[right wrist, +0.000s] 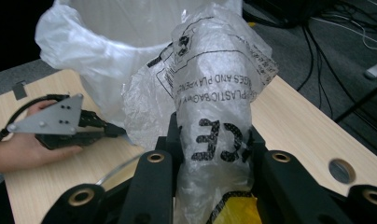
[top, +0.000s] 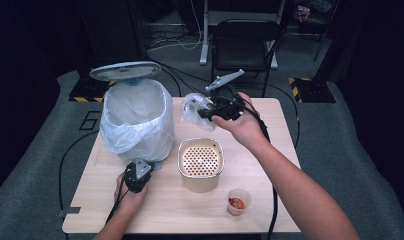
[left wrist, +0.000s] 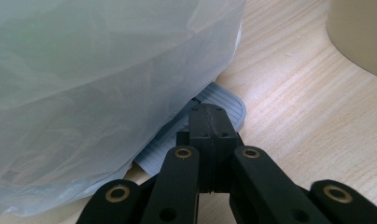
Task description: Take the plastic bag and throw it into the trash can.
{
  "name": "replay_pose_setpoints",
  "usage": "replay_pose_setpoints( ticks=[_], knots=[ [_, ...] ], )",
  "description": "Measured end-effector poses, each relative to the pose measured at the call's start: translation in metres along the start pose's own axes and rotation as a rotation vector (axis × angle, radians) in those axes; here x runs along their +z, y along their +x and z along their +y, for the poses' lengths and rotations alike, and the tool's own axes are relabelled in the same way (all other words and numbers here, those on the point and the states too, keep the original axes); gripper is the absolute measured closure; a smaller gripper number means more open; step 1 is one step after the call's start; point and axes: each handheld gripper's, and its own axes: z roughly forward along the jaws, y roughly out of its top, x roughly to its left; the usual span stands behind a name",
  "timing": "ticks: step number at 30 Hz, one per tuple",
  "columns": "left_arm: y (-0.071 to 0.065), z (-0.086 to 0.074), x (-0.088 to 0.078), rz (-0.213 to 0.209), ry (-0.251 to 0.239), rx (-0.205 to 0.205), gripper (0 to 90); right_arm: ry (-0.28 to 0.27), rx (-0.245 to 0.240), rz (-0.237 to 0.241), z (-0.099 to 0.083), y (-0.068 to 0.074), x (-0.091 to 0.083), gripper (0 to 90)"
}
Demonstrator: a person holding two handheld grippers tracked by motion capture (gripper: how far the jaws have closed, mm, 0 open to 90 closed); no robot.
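A pedal bin (top: 135, 117) lined with a white bag stands at the table's left, its grey lid (top: 125, 71) raised. My left gripper (top: 149, 166) is shut with nothing between the jaws. Its tips (left wrist: 207, 112) rest on the bin's grey ribbed pedal (left wrist: 224, 100), right under the liner (left wrist: 98, 84). My right gripper (top: 206, 112) is shut on a crumpled clear plastic bag (top: 194, 109) with black print, held above the table just right of the bin. In the right gripper view the bag (right wrist: 219, 79) rises between the jaws (right wrist: 214, 137), with the open bin (right wrist: 116, 37) behind it.
A beige container (top: 201, 162) with a perforated insert sits mid-table. A small clear cup (top: 238, 201) with red contents stands near the front edge. A black folding chair (top: 245, 42) is behind the table (top: 270, 210). The left gripper (right wrist: 65, 123) lies low at the left.
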Motion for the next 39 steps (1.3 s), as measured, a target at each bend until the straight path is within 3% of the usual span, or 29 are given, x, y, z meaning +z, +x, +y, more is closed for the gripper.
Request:
replay_pose_setpoints(
  ticks=[2, 3, 6, 8, 9, 12, 15, 16, 17, 18, 19, 26, 31, 32, 33, 34, 35, 37, 39],
  knots=[
    [0.000, 0.000, 0.000, 0.001, 0.000, 0.003, 90.0, 0.000, -0.002, 0.013, 0.006, 0.005, 0.005, 72.8],
    [-0.002, -0.001, 0.002, 0.031, -0.030, -0.001, 90.0, -0.008, -0.004, 0.021, 0.008, 0.007, 0.008, 72.7],
    [0.000, 0.000, 0.000, -0.001, 0.000, -0.002, 90.0, 0.000, -0.012, 0.041, 0.018, 0.013, 0.016, 72.7],
    [0.000, 0.000, 0.000, 0.001, 0.000, 0.001, 90.0, -0.005, -0.019, 0.047, 0.025, 0.016, 0.023, 72.7],
    [-0.002, -0.001, 0.002, 0.030, -0.029, 0.000, 90.0, -0.004, -0.016, 0.049, 0.027, 0.017, 0.025, 72.6],
    [0.000, 0.000, 0.000, -0.001, 0.000, -0.003, 90.0, -0.008, -0.033, 0.056, 0.039, 0.021, 0.033, 72.6],
    [0.000, 0.000, 0.000, 0.001, 0.001, 0.000, 90.0, -0.014, -0.041, 0.065, 0.049, 0.026, 0.040, 72.6],
    [-0.002, -0.001, 0.002, 0.026, -0.019, -0.002, 90.0, -0.012, -0.034, 0.066, 0.053, 0.028, 0.042, 72.5],
    [0.000, 0.000, 0.000, 0.003, 0.002, 0.002, 90.0, -0.012, -0.059, 0.067, 0.056, 0.029, 0.045, 72.5],
    [-0.002, -0.001, 0.002, 0.024, -0.024, -0.005, 90.0, -0.009, -0.063, 0.071, 0.060, 0.032, 0.048, 72.5],
    [0.000, 0.000, 0.000, 0.002, 0.002, -0.001, 90.0, -0.001, -0.050, 0.076, 0.061, 0.035, 0.050, 72.5],
    [0.000, 0.000, 0.000, 0.003, 0.003, -0.001, 90.0, -0.001, -0.050, 0.093, 0.074, 0.048, 0.068, 72.4],
    [0.000, 0.000, 0.000, 0.003, 0.002, -0.002, 90.0, -0.007, -0.048, 0.099, 0.082, 0.051, 0.079, 72.2],
    [-0.002, -0.001, 0.002, 0.031, -0.028, -0.007, 90.0, -0.009, -0.046, 0.097, 0.084, 0.051, 0.082, 72.1],
    [0.000, 0.000, 0.000, 0.002, 0.003, -0.002, 90.0, -0.013, -0.042, 0.096, 0.085, 0.051, 0.084, 72.1],
    [0.000, 0.000, 0.000, 0.003, 0.002, -0.002, 90.0, -0.015, -0.035, 0.093, 0.086, 0.051, 0.087, 72.1],
    [-0.002, -0.001, 0.002, 0.030, -0.027, -0.008, 90.0, -0.008, -0.036, 0.090, 0.087, 0.051, 0.089, 72.1],
    [-0.001, 0.000, 0.000, 0.004, 0.005, 0.003, 90.0, -0.011, -0.029, 0.088, 0.089, 0.051, 0.095, 72.0],
    [-0.001, 0.000, 0.000, 0.005, 0.005, 0.005, 90.0, -0.009, -0.022, 0.085, 0.090, 0.051, 0.099, 71.8]
  ],
)
